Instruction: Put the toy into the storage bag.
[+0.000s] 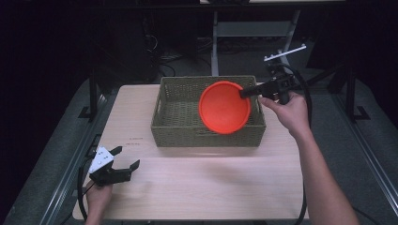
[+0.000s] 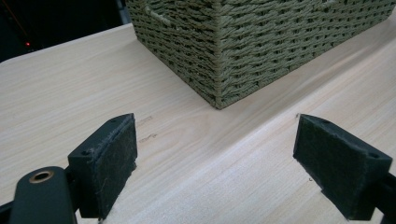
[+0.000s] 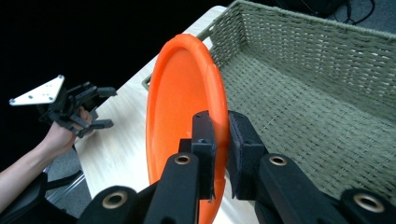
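Note:
An orange plate (image 1: 224, 107) hangs tilted above the woven basket (image 1: 178, 131), held by its right rim. My right gripper (image 1: 245, 92) is shut on that rim, and in the right gripper view both pads pinch the orange plate (image 3: 180, 102) edge-on at my right gripper (image 3: 220, 133). The woven basket (image 3: 317, 93) has a bare bottom under the plate. My left gripper (image 1: 127, 158) rests low over the table's front left corner, open, with nothing between its fingers. In the left gripper view my left gripper (image 2: 215, 156) faces a corner of the woven basket (image 2: 243, 42) across bare wood.
The light wooden table (image 1: 202, 183) has free room in front of the basket and to its left. Dark floor, cables and a metal stand (image 1: 216, 42) lie beyond the far edge. My left gripper (image 3: 100, 107) and its hand also appear far off in the right gripper view.

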`<state>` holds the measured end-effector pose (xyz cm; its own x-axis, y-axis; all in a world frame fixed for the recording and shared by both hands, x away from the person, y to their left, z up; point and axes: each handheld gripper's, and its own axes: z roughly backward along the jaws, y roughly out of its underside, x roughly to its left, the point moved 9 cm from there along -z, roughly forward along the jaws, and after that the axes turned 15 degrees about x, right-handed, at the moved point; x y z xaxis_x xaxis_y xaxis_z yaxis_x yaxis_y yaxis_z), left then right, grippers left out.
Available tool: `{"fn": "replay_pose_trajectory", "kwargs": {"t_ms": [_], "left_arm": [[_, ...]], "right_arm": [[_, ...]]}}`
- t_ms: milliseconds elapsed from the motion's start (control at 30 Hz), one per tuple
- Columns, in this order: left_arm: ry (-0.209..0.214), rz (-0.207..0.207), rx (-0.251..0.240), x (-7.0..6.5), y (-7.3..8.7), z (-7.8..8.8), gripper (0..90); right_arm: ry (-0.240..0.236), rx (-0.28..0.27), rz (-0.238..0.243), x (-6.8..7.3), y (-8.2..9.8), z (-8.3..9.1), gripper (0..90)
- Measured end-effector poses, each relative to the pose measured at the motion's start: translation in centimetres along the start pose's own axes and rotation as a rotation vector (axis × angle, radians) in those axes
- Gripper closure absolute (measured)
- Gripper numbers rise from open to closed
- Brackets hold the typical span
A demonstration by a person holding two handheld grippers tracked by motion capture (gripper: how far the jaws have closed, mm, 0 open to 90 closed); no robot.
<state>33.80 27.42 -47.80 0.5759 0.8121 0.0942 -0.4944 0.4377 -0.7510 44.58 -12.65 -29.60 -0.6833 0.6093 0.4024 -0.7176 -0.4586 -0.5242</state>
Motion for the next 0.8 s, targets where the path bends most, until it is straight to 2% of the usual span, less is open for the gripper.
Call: {"fn": "replay_pose_trajectory", "kwargs": {"t_ms": [333,567,800], "left_arm": [[-0.002,0.007,0.000,0.0,0.0,0.0,13.0],[-0.005,0.007,0.001,0.0,0.0,0.0,13.0],[-0.005,0.008,-0.004,0.1,0.0,0.0,13.0]], "right_arm": [[0.025,0.038,-0.049,-1.6,-1.8,-1.3,81.8],[0.026,0.025,-0.113,-3.6,-2.5,-2.0,81.7],[0.038,0.022,-0.143,-4.5,-2.7,-2.7,81.8]]}}
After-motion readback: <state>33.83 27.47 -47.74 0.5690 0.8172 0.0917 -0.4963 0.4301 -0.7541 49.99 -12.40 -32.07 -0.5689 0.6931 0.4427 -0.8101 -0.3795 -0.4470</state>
